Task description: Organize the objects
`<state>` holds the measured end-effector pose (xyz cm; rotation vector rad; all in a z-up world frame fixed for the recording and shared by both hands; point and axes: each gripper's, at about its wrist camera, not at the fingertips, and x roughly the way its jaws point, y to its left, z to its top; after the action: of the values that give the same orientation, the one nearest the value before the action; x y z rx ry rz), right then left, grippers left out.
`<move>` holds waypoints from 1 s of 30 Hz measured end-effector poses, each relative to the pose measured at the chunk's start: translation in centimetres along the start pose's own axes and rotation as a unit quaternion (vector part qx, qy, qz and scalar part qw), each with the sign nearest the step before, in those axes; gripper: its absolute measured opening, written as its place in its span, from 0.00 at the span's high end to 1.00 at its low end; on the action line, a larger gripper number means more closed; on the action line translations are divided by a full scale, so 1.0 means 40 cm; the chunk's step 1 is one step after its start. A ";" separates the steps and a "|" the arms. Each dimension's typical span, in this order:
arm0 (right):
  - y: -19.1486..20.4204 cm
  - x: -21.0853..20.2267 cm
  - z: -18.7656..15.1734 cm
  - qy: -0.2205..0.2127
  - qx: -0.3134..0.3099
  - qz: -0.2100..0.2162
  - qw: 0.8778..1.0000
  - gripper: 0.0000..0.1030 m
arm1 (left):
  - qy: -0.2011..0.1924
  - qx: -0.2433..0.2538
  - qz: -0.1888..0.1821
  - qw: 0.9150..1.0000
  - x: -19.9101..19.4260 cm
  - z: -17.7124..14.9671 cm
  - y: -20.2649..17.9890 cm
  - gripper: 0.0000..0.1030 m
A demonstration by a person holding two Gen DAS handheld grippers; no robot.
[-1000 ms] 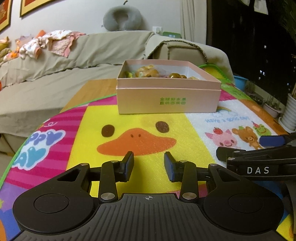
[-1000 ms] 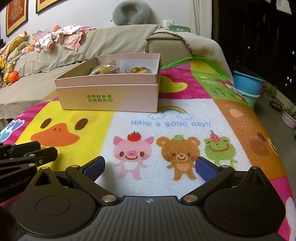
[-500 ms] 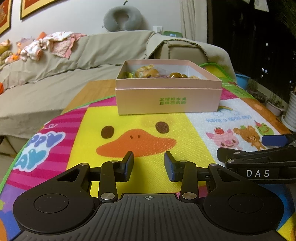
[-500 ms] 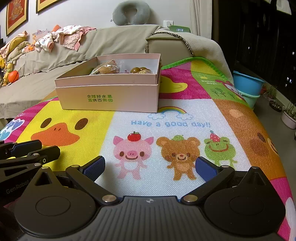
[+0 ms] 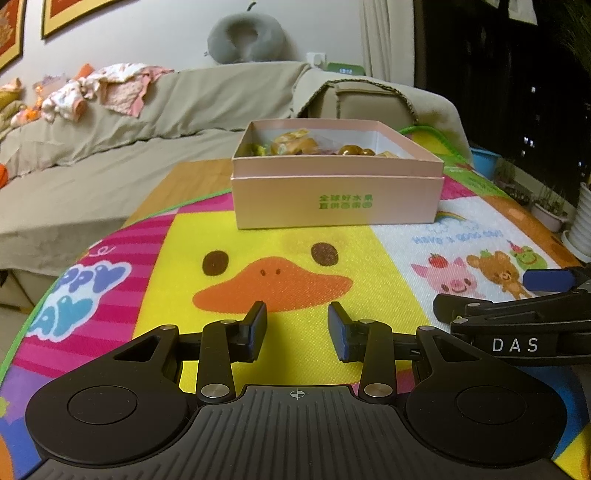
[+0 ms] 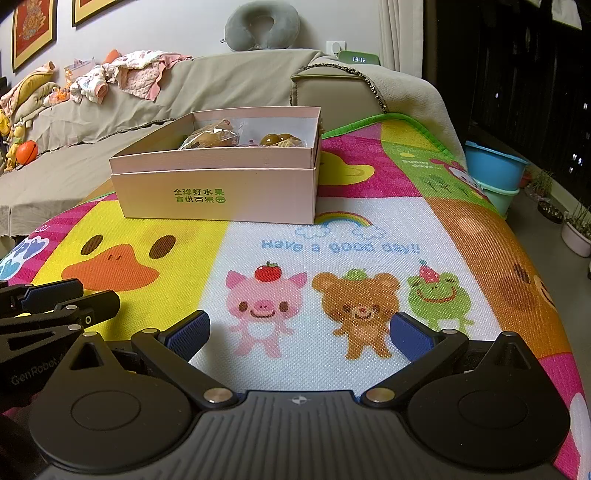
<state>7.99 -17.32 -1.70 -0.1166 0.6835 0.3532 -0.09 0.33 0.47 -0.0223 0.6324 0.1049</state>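
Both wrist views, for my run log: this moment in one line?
left gripper open, empty | right gripper open, empty | pink cardboard box untouched

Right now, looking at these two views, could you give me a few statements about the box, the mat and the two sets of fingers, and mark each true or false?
1. The pink box is open at the top, with wrapped snacks inside. True.
2. The left gripper holds a snack between its fingers. False: nothing is between them, only the mat shows in the gap.
3. The right gripper has its fingers spread wide apart and empty. True.
4. The box stands on the bear print. False: it stands beyond the duck face, at the mat's far side.
5. A grey neck pillow rests on top of the sofa back. True.
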 end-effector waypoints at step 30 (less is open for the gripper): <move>0.001 0.000 0.000 0.000 0.000 0.000 1.000 0.00 | -0.001 -0.004 0.000 1.000 0.002 -0.001 0.001 0.61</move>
<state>7.98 -17.29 -1.71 -0.1157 0.6833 0.3526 -0.03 0.37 0.39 -0.0296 0.6309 0.1068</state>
